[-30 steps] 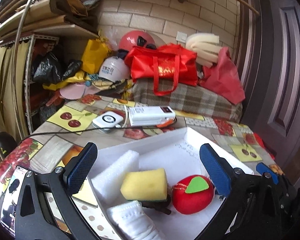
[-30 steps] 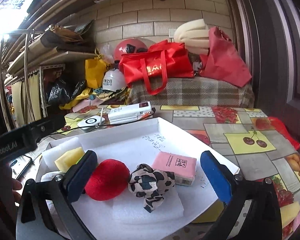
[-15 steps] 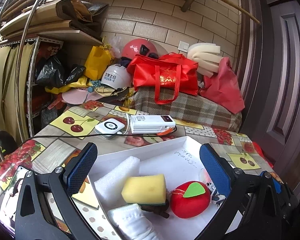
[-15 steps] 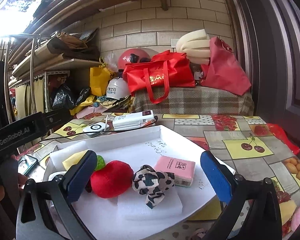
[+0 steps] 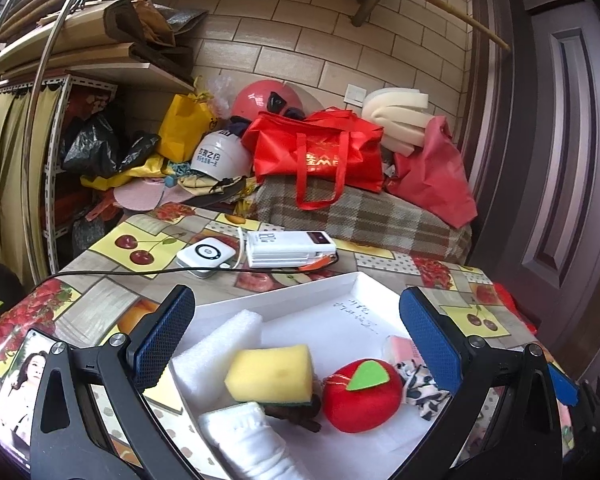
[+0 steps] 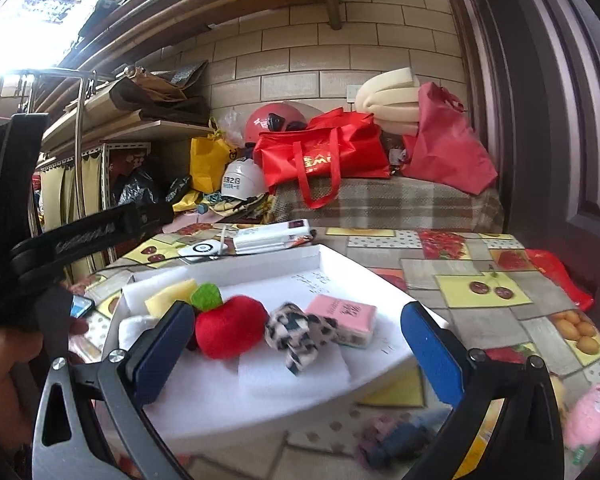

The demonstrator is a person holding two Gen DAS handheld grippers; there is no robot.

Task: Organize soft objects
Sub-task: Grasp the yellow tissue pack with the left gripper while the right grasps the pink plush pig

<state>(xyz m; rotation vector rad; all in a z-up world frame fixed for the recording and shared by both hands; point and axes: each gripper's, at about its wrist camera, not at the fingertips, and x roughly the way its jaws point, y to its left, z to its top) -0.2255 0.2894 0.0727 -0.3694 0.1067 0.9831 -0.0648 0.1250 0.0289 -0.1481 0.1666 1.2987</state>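
Both units hang above the white tray [image 5: 284,300], which sits on the fruit-patterned worktop [image 6: 480,280]. The left hand-held gripper [image 5: 296,340] has its jaws spread wide with nothing between them; the right hand-held gripper [image 6: 298,344] is likewise fully spread and empty.

Contents of the tray, left wrist view: white foam block [image 5: 216,344] at 9 o'clock, yellow sponge [image 5: 270,372] at centre, a white sock roll [image 5: 248,436] at 6 o'clock, red plush apple [image 5: 362,396] at 4 o'clock. In the right wrist view a leopard-print fabric piece [image 6: 296,332] lies just beside the apple, touching a pink tissue pack [image 6: 342,316] at its 2 o'clock. A small dark item under the sponge cannot be identified.

Risks, as judged:
- The items lie packed together; a closing jaw may catch a neighbour and drag it along.
- The plush apple is round and compressible; an off-centre pinch may squirt it out.
- The tray looks light; a downward or sideways push at its rim may tip or slide it.
- The two units work close together over one tray and may collide.
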